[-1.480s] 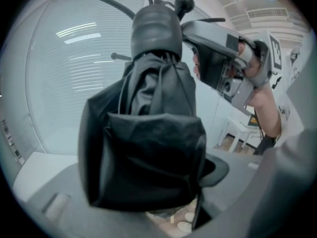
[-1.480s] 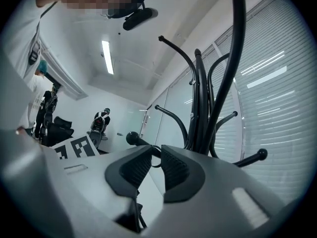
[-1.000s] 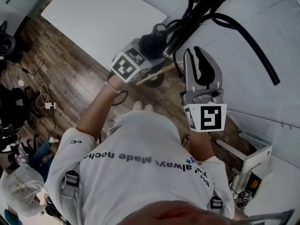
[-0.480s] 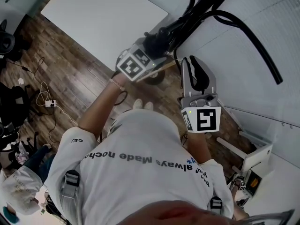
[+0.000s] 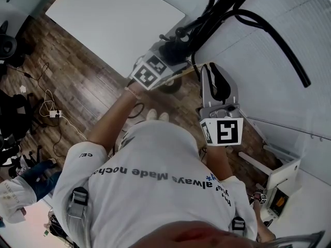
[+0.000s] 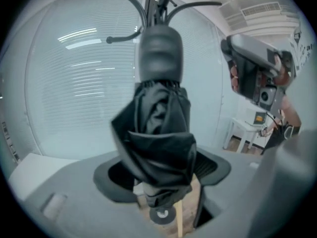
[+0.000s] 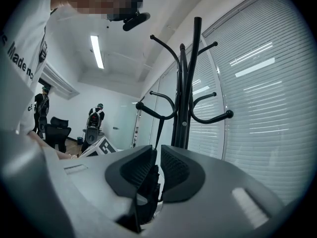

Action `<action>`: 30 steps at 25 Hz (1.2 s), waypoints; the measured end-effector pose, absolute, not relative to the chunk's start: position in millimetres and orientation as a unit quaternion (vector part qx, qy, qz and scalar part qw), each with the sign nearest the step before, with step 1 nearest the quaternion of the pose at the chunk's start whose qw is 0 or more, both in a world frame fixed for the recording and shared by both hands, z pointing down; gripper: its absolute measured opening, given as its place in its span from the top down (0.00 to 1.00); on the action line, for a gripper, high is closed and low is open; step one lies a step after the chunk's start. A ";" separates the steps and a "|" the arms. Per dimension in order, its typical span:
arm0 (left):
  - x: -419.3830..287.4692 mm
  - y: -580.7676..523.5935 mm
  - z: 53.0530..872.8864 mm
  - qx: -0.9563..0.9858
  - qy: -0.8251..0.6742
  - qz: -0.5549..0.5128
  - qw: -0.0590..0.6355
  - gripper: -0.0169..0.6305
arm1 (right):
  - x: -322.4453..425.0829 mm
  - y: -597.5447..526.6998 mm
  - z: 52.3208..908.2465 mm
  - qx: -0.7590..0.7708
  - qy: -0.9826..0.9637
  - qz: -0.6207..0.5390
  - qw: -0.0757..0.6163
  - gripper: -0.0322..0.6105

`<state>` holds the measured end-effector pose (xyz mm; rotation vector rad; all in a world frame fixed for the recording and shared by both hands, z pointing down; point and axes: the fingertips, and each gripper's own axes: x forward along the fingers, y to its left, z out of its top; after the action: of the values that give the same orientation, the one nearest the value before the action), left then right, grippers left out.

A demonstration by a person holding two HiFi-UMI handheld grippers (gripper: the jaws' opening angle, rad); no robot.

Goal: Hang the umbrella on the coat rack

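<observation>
The left gripper (image 6: 162, 182) is clamped on the tip end of the folded black umbrella (image 6: 158, 133). The canopy bunches up above the jaws, and the rounded handle (image 6: 158, 51) points to 12 o'clock, straight at the curved arms of the coat rack (image 7: 190, 78). Gripping the body this way probably serves to carry the weight while leaving the handle end free to be brought up to the rack.

The right gripper (image 7: 157, 170) has its jaws drawn almost together, pinching a thin dark strap (image 7: 158, 133). The strap rises from the jaws toward 12 o'clock and meets a lower hook (image 7: 148, 110), and more dark material trails out beneath the jaws. The narrow pinch suits so slight a thing and likely keeps the strap taut enough to steer. Whether the strap already sits over the hook cannot be told.

From the head view, the right gripper stands just beside the left one, at its 4 o'clock. Both are raised toward the rack's pole at 1 o'clock of the person. One gripper apparently bears the load while the other guides the strap.
</observation>
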<state>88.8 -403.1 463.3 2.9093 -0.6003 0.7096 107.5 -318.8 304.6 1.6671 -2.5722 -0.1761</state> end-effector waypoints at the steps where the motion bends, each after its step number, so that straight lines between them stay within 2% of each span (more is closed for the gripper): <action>1: 86.4 -403.3 457.6 0.953 -0.202 0.221 0.044 0.47 | 107.8 -318.4 304.1 0.542 -0.837 -0.058 0.035 0.87; 6: 67.3 -399.3 427.9 0.955 -0.231 0.180 0.035 0.47 | 111.8 -318.3 303.0 0.543 -0.837 -0.059 0.031 0.87; 10: 43.2 -387.1 392.1 0.955 -0.262 0.138 0.034 0.52 | 115.2 -318.1 302.4 0.545 -0.836 -0.057 0.033 0.87; 16: 7.4 -362.5 339.8 0.950 -0.303 0.066 0.028 0.67 | 111.0 -312.4 298.2 0.536 -0.842 -0.051 0.035 0.88; 23: -30.8 -341.6 326.1 0.933 -0.358 0.035 0.011 0.88 | 106.3 -303.7 300.6 0.521 -0.851 -0.045 0.048 0.89; 30: -42.1 -323.4 324.7 0.926 -0.375 0.026 0.008 0.89 | 106.0 -292.5 313.0 0.516 -0.855 -0.023 0.053 0.91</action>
<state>-42.1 -323.4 324.7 2.8962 -1.1738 0.0803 106.0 -292.5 313.0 1.5695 -2.5982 -0.0694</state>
